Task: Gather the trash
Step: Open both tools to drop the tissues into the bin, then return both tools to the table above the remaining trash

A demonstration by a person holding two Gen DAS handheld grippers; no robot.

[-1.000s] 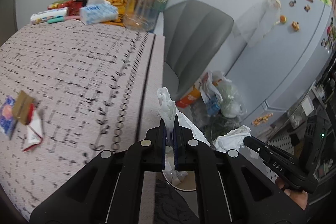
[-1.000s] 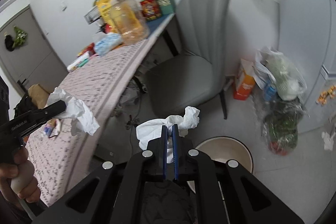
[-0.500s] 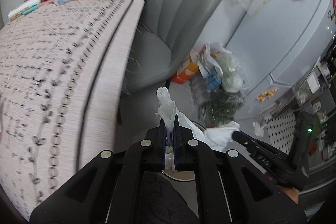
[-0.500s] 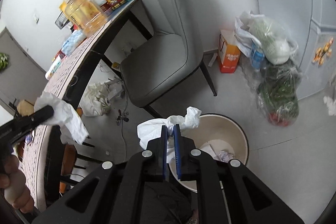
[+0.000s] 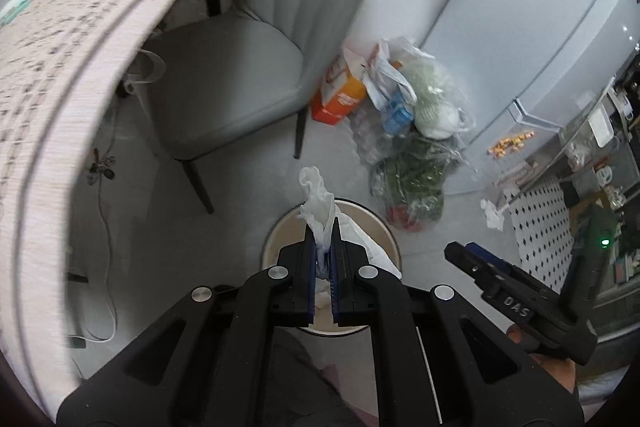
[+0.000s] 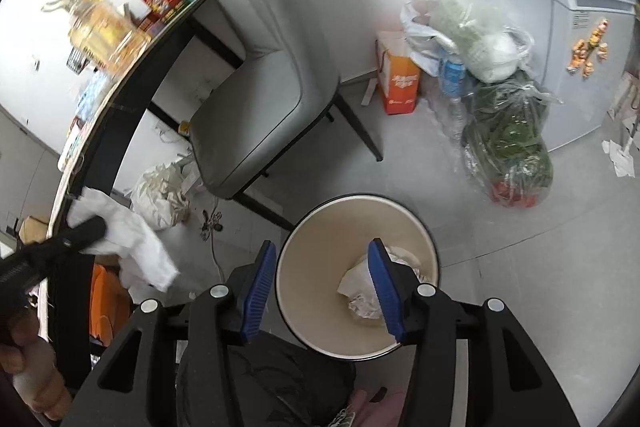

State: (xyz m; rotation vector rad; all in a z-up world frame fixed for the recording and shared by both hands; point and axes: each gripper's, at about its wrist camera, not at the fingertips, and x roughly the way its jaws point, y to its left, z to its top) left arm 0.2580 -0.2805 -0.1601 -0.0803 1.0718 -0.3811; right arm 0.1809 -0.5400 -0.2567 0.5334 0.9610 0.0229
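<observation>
My left gripper is shut on a crumpled white tissue and holds it above the round cream trash bin; the same tissue shows at the left of the right wrist view. My right gripper is open and empty, directly over the bin. Crumpled white tissues lie at the bin's bottom. The right gripper's body also shows in the left wrist view.
A grey chair stands beside the table with a patterned cloth. An orange box and plastic bags of greens sit on the floor by the white fridge. Bottles and packets stand on the table's far end.
Both grippers swung from the table down over the bin. My right gripper opened and its tissue dropped into the bin. My left gripper still holds its tissue.
</observation>
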